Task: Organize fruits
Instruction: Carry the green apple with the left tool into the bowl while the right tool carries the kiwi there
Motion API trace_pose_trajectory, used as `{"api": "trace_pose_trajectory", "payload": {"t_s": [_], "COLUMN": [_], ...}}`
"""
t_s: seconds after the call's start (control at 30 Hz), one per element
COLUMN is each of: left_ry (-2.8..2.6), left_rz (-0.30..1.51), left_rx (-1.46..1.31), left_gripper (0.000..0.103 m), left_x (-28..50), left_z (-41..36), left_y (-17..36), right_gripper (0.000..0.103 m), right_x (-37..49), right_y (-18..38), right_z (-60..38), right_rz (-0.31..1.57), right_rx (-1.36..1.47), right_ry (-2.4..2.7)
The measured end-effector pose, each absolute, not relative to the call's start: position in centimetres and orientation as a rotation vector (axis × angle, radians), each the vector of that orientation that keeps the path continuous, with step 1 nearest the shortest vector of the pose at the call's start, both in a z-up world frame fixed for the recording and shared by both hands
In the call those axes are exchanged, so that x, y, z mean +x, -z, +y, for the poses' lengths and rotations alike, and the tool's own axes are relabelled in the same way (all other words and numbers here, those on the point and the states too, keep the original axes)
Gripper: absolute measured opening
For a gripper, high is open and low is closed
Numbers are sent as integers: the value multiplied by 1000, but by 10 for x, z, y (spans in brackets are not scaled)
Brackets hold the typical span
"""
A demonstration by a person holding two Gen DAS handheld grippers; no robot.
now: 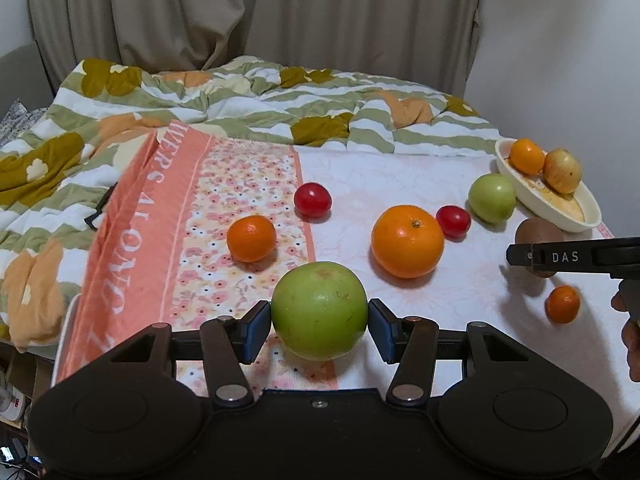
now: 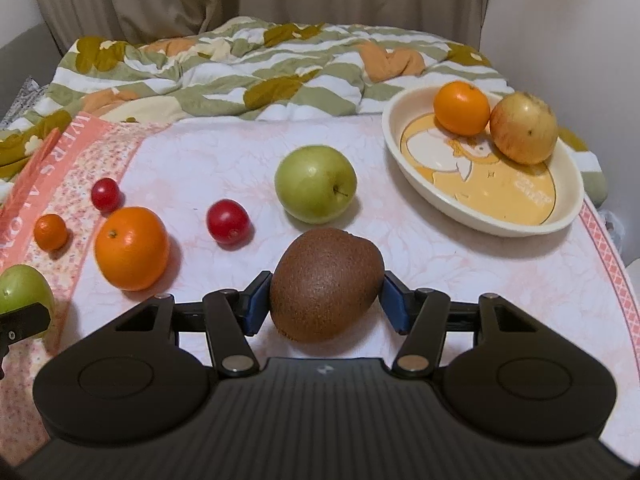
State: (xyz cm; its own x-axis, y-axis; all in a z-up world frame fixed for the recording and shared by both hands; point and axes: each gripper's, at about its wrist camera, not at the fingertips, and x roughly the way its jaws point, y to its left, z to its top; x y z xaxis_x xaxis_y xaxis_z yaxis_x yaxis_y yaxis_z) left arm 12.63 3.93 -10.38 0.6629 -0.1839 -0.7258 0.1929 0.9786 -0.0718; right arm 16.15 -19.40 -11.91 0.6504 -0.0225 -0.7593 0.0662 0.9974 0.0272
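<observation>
Two fruits in the bowl [image 2: 480, 220] so far. Left gripper [image 1: 319, 326] squeezing a green apple [image 1: 319, 310], right gripper [image 2: 325, 302] around the kiwi [image 2: 326, 284]. Six more waiting on the cloth [image 2: 224, 148].

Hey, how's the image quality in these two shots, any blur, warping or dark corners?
Left wrist view: the curtain bows from fisheye warping, corners go black, fruit looks sharp with soft shadows, as under the big orange. Right wrist view: same warping and dark lower corners; the kiwi and the yellowish apple in the bowl look slightly smeared.
</observation>
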Motion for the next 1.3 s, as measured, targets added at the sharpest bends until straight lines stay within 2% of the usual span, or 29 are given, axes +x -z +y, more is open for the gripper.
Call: {"api": "trace_pose_trajectory", "payload": {"t_s": [0.6, 0.97, 1.3], "left_ry": [282, 324, 285], "left_rz": [687, 621, 634], "left_rx": [28, 49, 7], "left_gripper": [57, 57, 57], "left_x": [82, 72, 86], "left_z": [16, -60, -146], "left_y": [20, -13, -16], "right_gripper": [73, 73, 73], "right_x": [96, 68, 84], "right_y": [22, -21, -16], "right_z": [-225, -301, -383], "right_rz": [748, 687, 704], "right_rx": [76, 67, 39], "right_ry": [87, 79, -2]}}
